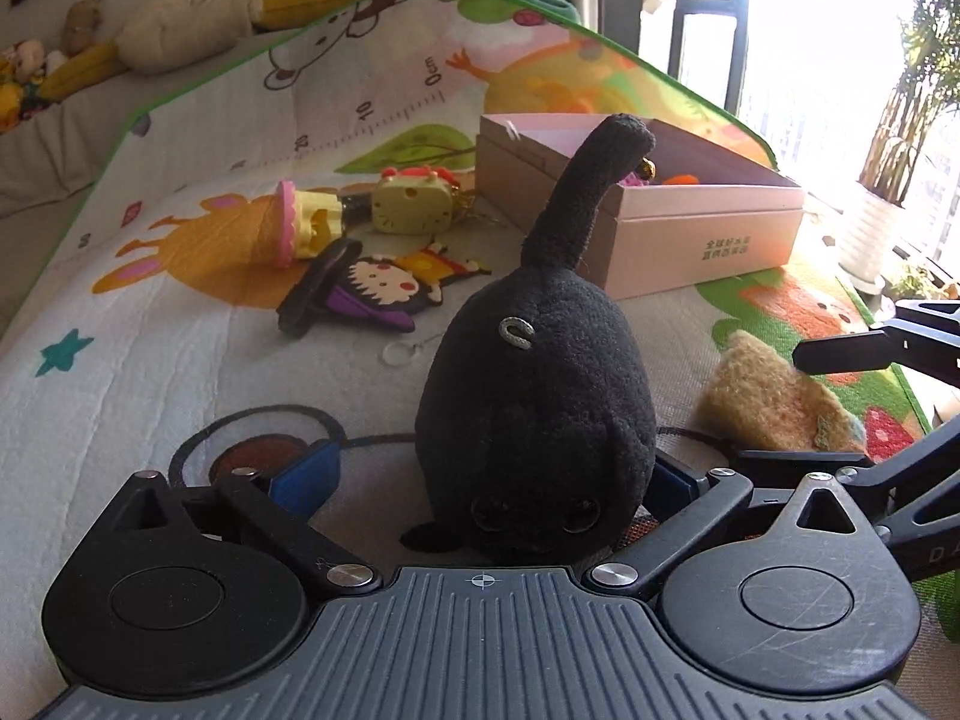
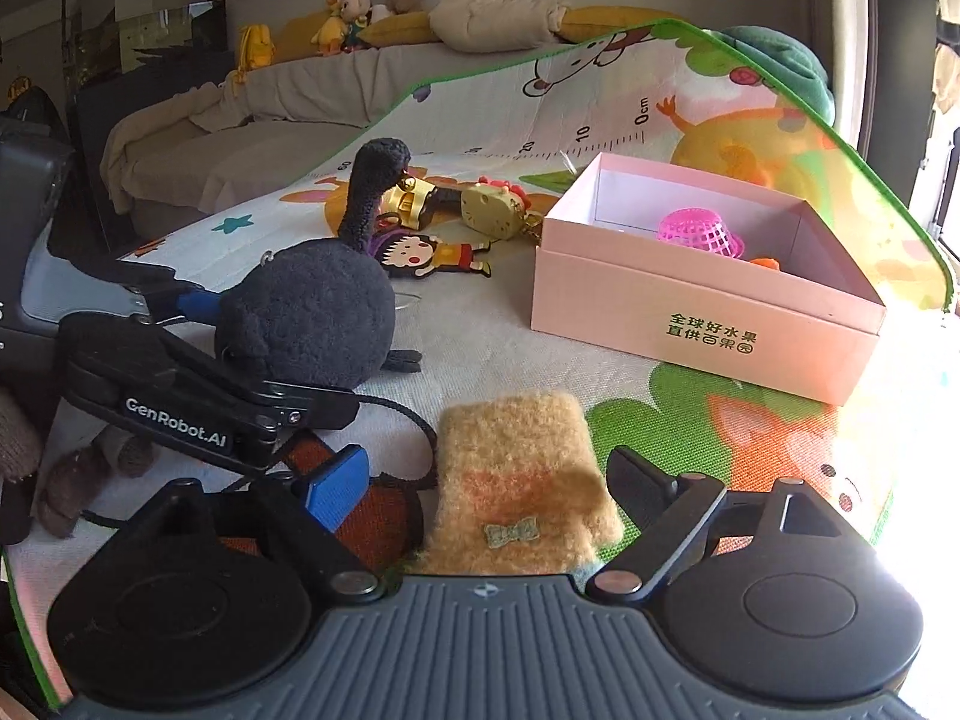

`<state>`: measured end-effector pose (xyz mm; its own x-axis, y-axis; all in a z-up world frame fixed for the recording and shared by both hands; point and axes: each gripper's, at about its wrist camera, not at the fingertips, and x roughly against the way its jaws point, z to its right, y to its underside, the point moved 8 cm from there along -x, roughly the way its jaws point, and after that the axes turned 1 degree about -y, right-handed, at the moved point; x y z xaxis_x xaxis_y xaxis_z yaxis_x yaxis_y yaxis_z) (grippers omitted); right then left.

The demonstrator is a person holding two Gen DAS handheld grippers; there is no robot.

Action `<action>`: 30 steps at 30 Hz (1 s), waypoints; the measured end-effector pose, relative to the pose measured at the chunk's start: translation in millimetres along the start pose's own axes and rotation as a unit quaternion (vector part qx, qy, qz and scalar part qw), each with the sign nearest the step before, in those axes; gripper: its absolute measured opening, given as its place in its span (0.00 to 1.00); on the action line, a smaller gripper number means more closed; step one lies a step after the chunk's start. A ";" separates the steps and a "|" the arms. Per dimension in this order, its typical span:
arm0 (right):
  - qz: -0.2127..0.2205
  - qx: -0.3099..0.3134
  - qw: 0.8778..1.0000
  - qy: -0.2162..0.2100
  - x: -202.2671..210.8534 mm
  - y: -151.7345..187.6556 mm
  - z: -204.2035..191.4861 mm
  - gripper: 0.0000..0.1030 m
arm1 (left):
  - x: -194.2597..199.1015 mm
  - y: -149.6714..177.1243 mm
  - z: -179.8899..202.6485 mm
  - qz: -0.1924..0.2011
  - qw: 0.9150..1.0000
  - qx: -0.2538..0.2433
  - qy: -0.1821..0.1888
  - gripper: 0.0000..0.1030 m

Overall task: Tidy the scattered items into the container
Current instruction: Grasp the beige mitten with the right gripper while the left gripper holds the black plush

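Note:
A black plush cat (image 1: 534,396) stands between my left gripper's (image 1: 486,480) open fingers on the play mat; it also shows in the right wrist view (image 2: 312,318). My right gripper (image 2: 486,480) is open around a fuzzy tan pouch (image 2: 516,480), which also shows in the left wrist view (image 1: 774,402). The pink box (image 2: 702,306) holds a pink mesh basket (image 2: 702,234) and an orange item (image 2: 765,264). A cartoon girl figure (image 2: 432,255), a yellow cat-face toy (image 2: 495,210) and a gold toy (image 2: 414,198) lie left of the box.
The colourful play mat (image 2: 528,348) covers the bed. An orange-brown pouch (image 2: 372,516) lies by my right gripper's blue fingertip. Pillows and plush toys (image 2: 360,12) line the far edge. A potted plant (image 1: 870,228) stands by the window.

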<state>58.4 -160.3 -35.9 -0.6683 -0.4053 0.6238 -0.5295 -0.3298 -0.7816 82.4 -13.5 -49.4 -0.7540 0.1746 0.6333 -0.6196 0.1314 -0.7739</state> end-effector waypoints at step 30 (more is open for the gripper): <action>0.085 -0.207 0.975 -0.013 -2.2 -49.8 125.8 1.00 | -0.6 0.5 4.2 -0.003 1.000 -0.004 -0.006 1.00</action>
<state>152.0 -250.2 2.4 -0.7535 -0.4475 0.4816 -0.5821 0.1136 -0.8052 81.6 -17.6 -50.1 -0.7532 0.1631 0.6373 -0.6217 0.1404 -0.7706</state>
